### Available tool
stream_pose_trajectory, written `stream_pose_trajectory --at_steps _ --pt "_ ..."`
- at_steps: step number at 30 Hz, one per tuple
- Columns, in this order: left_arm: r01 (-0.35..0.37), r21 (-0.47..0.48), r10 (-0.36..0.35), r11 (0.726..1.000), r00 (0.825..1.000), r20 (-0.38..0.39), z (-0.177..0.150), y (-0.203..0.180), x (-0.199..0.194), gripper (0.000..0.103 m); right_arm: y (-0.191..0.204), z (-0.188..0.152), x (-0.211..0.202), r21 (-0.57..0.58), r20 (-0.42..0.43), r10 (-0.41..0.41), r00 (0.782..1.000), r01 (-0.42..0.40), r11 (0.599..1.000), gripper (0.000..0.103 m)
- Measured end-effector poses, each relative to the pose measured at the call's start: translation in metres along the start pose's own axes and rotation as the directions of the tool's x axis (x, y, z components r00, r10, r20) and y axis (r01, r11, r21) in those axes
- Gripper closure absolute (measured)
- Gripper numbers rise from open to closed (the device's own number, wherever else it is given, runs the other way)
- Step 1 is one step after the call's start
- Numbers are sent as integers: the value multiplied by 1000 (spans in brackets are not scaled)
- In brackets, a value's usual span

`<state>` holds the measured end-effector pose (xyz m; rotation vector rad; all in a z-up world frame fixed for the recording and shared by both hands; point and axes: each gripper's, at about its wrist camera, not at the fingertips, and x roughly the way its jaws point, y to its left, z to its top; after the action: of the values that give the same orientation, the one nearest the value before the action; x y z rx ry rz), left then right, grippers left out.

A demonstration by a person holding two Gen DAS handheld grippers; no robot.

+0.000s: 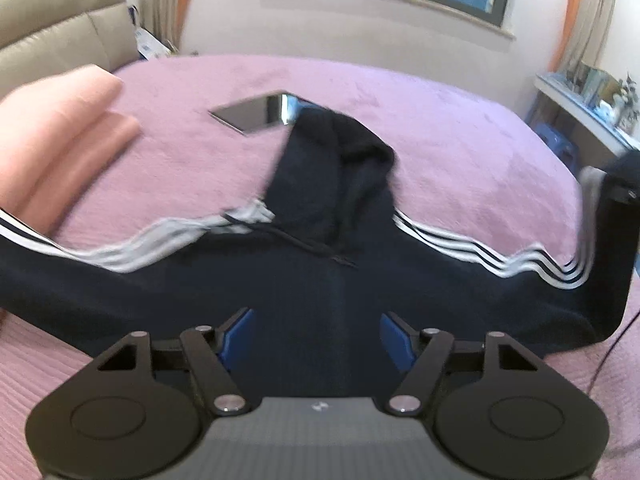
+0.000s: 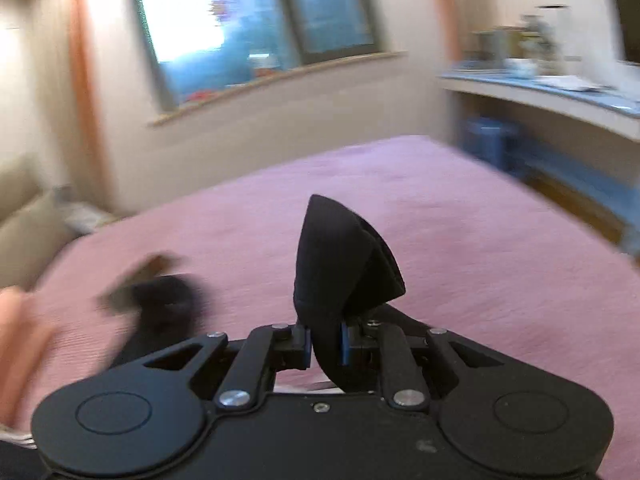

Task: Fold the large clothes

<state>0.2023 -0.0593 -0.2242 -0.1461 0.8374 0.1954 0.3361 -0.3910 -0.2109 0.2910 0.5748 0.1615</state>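
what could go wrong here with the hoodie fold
The dark rectangular tablet on the pink bedspread lies right beside the navy white-striped hoodie's hood; a dragged fold could snag or bury it. The right gripper pinches only a small bunch of cuff, which might slip. The left gripper hangs open, leaving the body unpinned.

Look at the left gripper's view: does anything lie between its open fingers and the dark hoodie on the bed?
Nothing visible does. The left gripper stands open just above the hoodie, with only dark cloth under the gap. A phone lies on the bed beyond the hood, out of the way. The right gripper is shut on a sleeve cuff.
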Motion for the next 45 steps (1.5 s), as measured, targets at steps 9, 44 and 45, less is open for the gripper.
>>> stream_pose_trajectory --at_steps 9,44,45 --pt "-67 -91 70 994 997 31 13 111 -15 30 230 -95 29 -102 -267 395 879 -433 895 39" --pt "63 -170 -65 983 998 -6 31 193 99 83 108 -136 51 -182 -328 -145 933 88 979 54" --pt "17 -135 -28 991 996 -86 21 192 120 82 108 -140 59 -188 -343 -159 926 98 977 54"
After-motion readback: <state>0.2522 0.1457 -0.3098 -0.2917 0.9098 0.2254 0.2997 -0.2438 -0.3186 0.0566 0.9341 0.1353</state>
